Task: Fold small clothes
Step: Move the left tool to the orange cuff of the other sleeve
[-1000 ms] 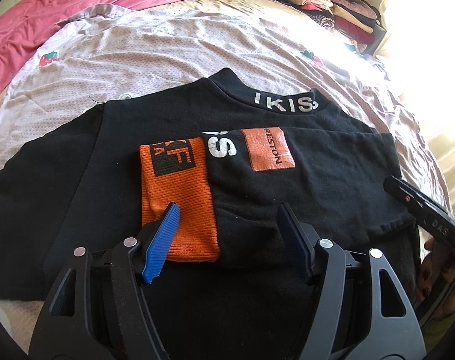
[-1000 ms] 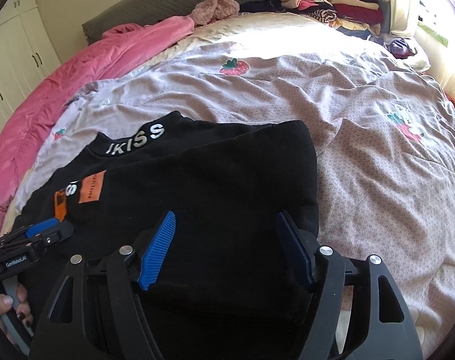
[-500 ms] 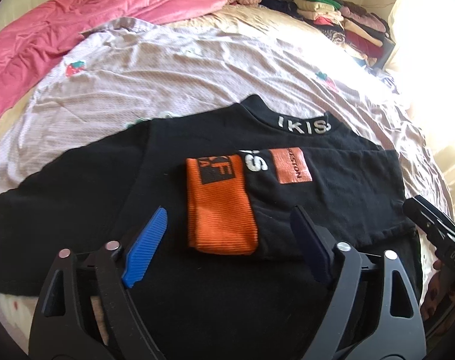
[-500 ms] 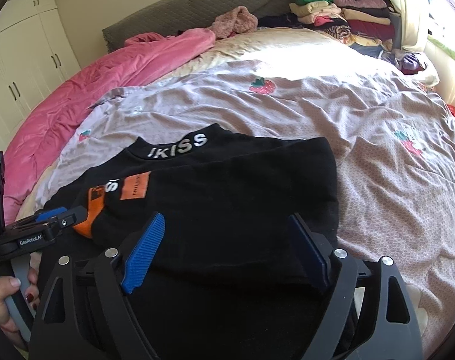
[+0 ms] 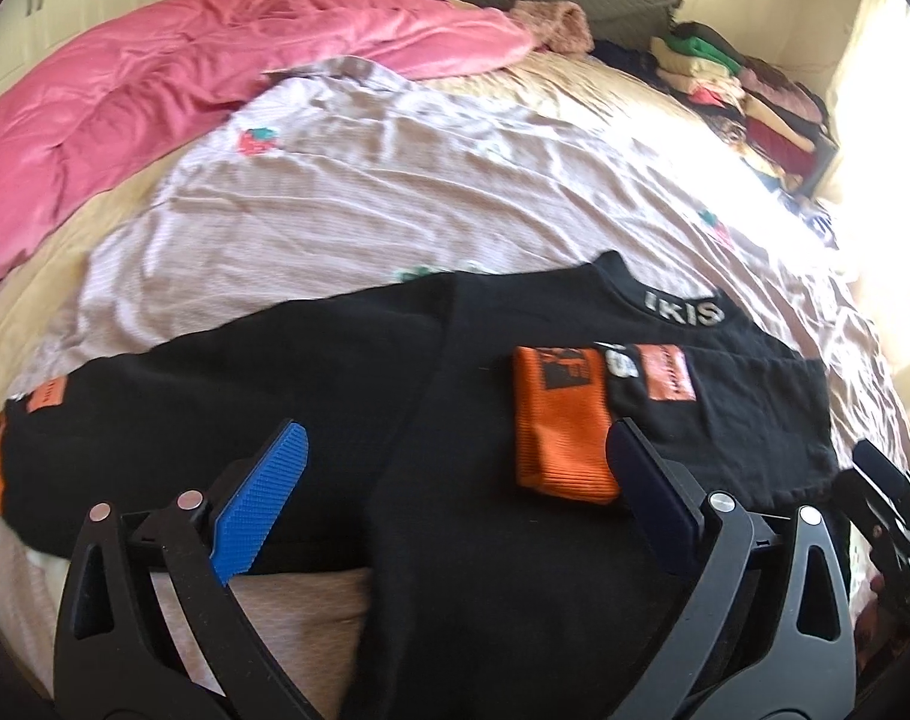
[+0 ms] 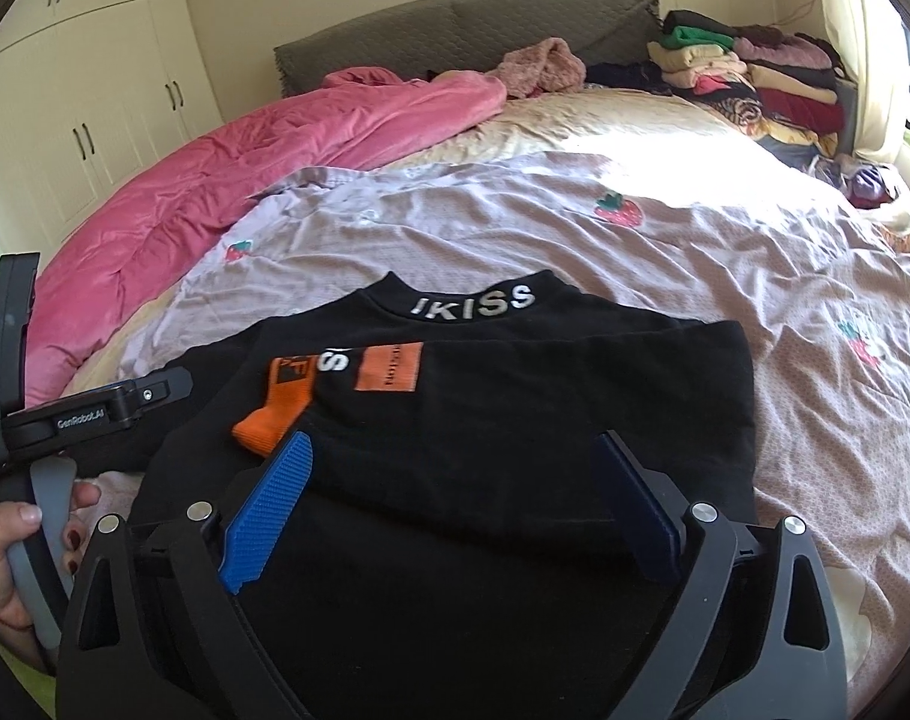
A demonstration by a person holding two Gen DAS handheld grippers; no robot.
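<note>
**Mia:** On the bed [image 6: 664,252], right in front of both claws, lies the black shirt [image 6: 484,420]. See it?

**Ben:** Yes. One sleeve is folded in across the middle. Its orange cuff [image 5: 559,426] sits on top of the chest.

**Mia:** And the other sleeve?

**Ben:** That sleeve [image 5: 215,396] is stretched flat, way out to the left. It points sideways, from the shoulder out to a little orange cuff at the far left edge.

**Mia:** Which claw is closer to it?

**Ben:** The left claw [image 5: 455,480]. It hangs over the bottom part of the shirt, and the long sleeve lies just ahead of it and off to its left. The right claw [image 6: 455,504] is over the folded side, well apart from that sleeve.

**Mia:** Are the claws holding anything?

**Ben:** No. Both are spread wide, with only cloth showing between the fingers. Nothing is pinched.

**Mia:** So what comes next, do you think?

**Ben:** I guess the left claw should go left, grab the sleeve near its end, and bring it sideways over the chest, next to the folded one.

**Mia:** Anything tricky?

**Ben:** The sleeve is long and floppy. If the claw grabs near the shoulder, the end may drag behind.
</note>
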